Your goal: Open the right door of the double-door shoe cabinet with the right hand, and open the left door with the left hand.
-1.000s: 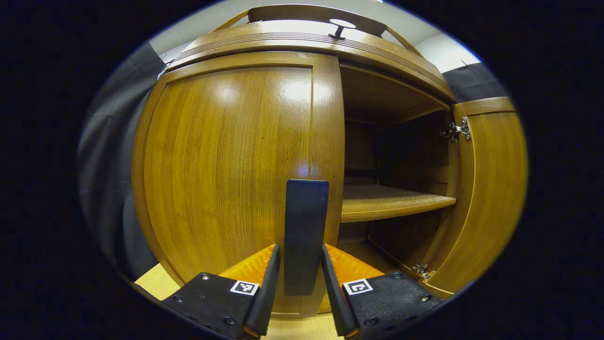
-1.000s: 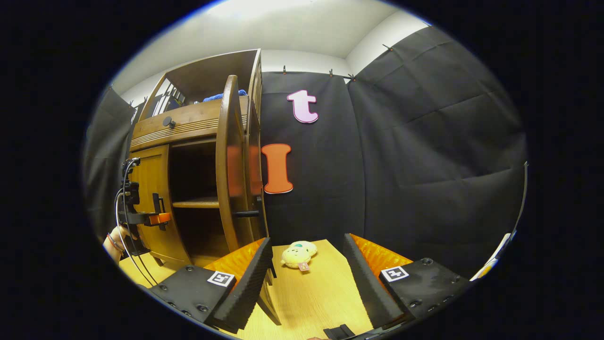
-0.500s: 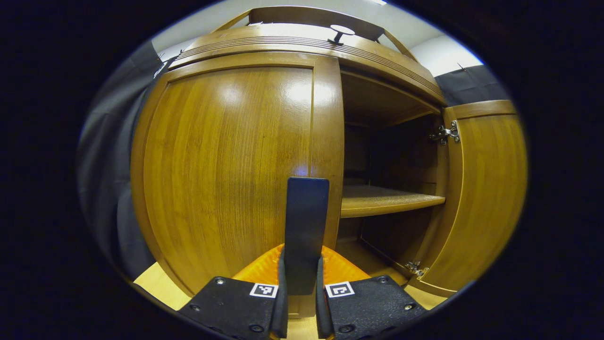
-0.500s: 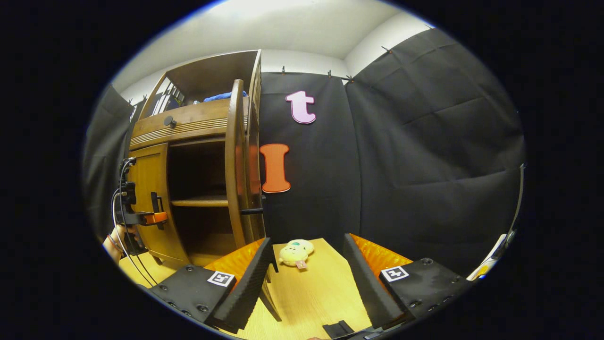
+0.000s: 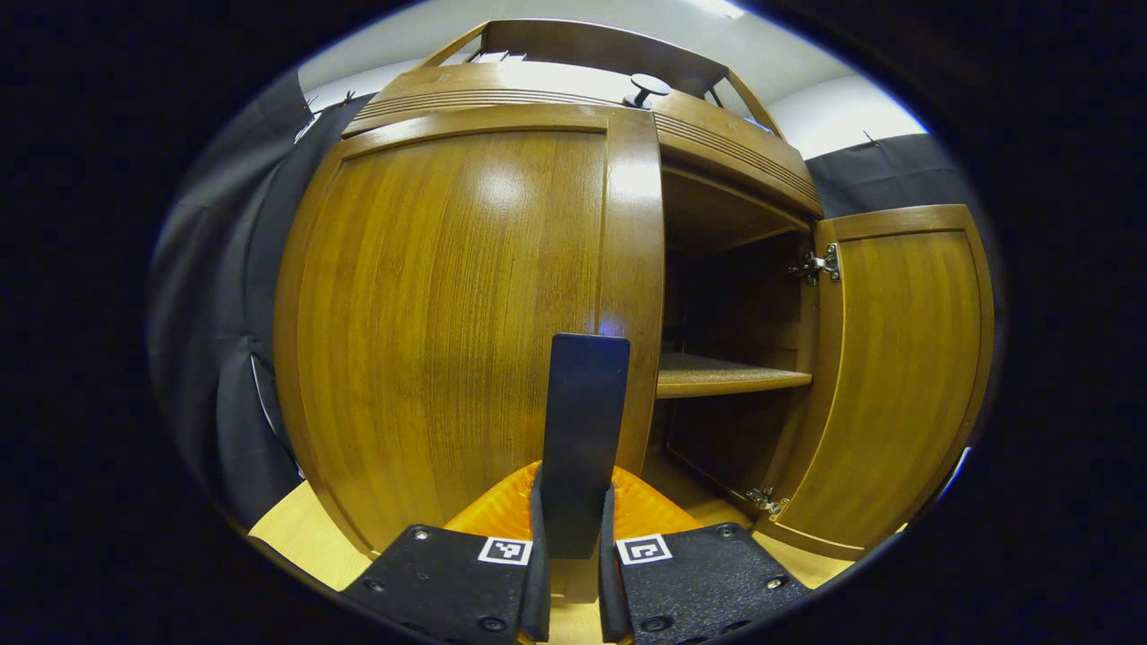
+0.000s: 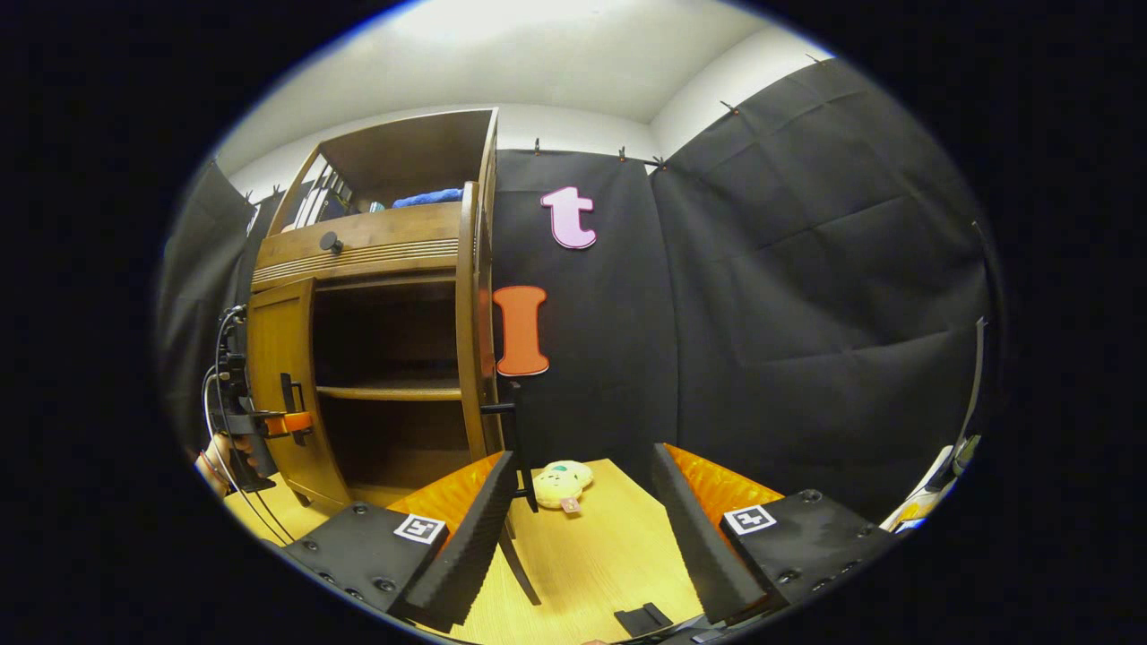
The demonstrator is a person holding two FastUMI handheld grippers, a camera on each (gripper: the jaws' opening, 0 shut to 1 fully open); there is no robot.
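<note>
We see the shoe cabinet (image 5: 502, 90) on a light wood tabletop (image 6: 591, 555), up against the booth's black cloth wall. In left gripper view the left gripper (image 5: 570, 573) is clamped on the dark flat handle (image 5: 581, 439) of the left door (image 5: 466, 331); both fingers press its sides, handle standing upright btwn them. Left door looks closed or only barely ajar, we can't tell which. Right door (image 5: 896, 376) is swung wide open, 2 metal hinges on its inner edge, top hinge (image 5: 814, 265) and bottom hinge (image 5: 763, 498). Inside we see one shelf (image 5: 726, 376), compartments dark. Round knob (image 5: 649, 86) sits on the strip above the doors.

In right gripper view the right gripper (image 6: 582, 528) hangs released, fingers spread apart, holding nothing, near the open right door's edge (image 6: 468, 322) but not touching it. The door's handle (image 6: 498, 408) sticks out sideways. Small plush toy (image 6: 561, 484) lies on the tabletop by the cabinet's foot. Far left we see the left gripper w/ a hand (image 6: 235, 453) on it, at the left door.
</note>
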